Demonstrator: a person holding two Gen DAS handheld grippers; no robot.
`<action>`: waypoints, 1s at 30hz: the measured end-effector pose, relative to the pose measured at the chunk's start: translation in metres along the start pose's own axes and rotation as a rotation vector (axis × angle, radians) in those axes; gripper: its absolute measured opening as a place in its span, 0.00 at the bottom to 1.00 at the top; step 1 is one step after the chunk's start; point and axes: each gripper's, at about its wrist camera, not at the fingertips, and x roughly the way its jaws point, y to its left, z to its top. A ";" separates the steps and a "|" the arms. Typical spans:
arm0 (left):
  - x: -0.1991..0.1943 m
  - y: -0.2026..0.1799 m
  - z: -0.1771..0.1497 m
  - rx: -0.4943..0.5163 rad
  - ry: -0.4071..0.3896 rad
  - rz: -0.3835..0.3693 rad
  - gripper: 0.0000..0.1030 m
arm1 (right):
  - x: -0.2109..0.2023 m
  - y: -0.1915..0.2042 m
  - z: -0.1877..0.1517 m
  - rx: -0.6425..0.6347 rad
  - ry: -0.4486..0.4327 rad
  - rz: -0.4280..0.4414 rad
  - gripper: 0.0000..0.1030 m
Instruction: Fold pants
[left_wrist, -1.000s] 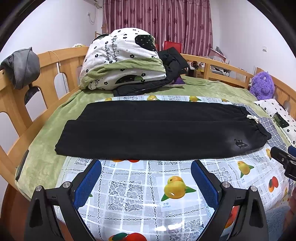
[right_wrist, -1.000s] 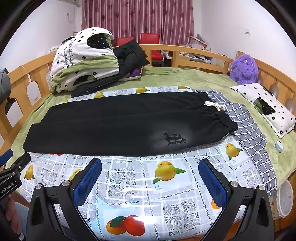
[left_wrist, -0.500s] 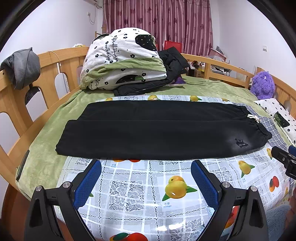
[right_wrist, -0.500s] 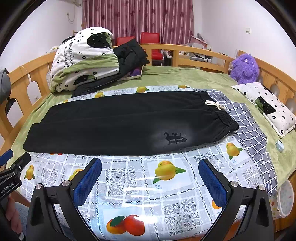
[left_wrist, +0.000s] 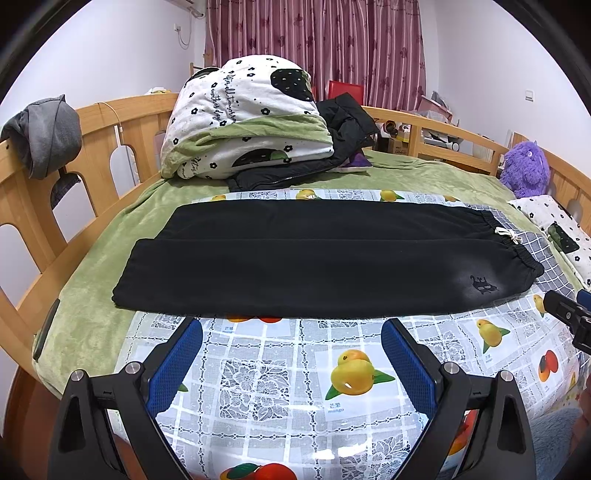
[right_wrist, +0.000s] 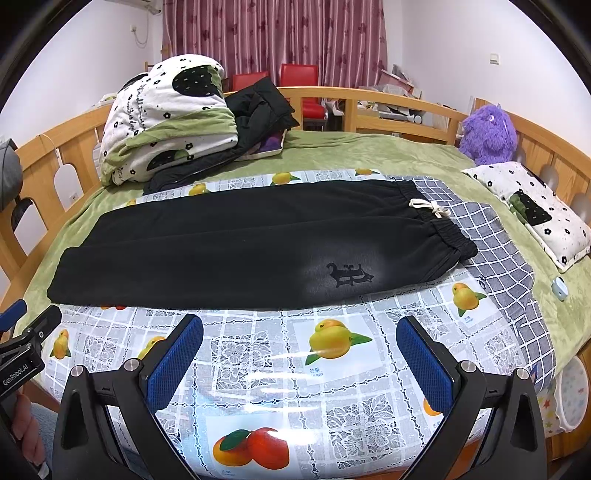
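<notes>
1. Left hand-held gripper (left_wrist: 291, 350): spread wide, holding nothing, short of the near hem.
2. Right hand-held gripper (right_wrist: 299, 349): equally wide, empty, facing the logo end.
3. Pants (right_wrist: 258, 243): flat and lengthwise on the fruit-print cloth (right_wrist: 332, 369) over the bed, legs side by side, cuffs left, waistband with drawstring (right_wrist: 428, 207) right.
4. Likely next: pinch the near edge at both ends, only the top layers, lift together, carry evenly across, keep the fabric taut to avoid wrinkles.
</notes>
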 end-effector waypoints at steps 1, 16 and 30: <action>0.000 0.000 0.000 0.000 0.000 0.000 0.95 | 0.000 0.000 0.001 -0.001 0.000 -0.001 0.99; 0.000 0.000 0.000 -0.004 0.001 -0.004 0.95 | -0.001 -0.001 0.003 0.012 -0.001 0.022 0.99; -0.004 0.009 0.020 -0.034 -0.013 -0.097 0.95 | -0.007 -0.001 0.014 0.038 -0.046 0.108 0.99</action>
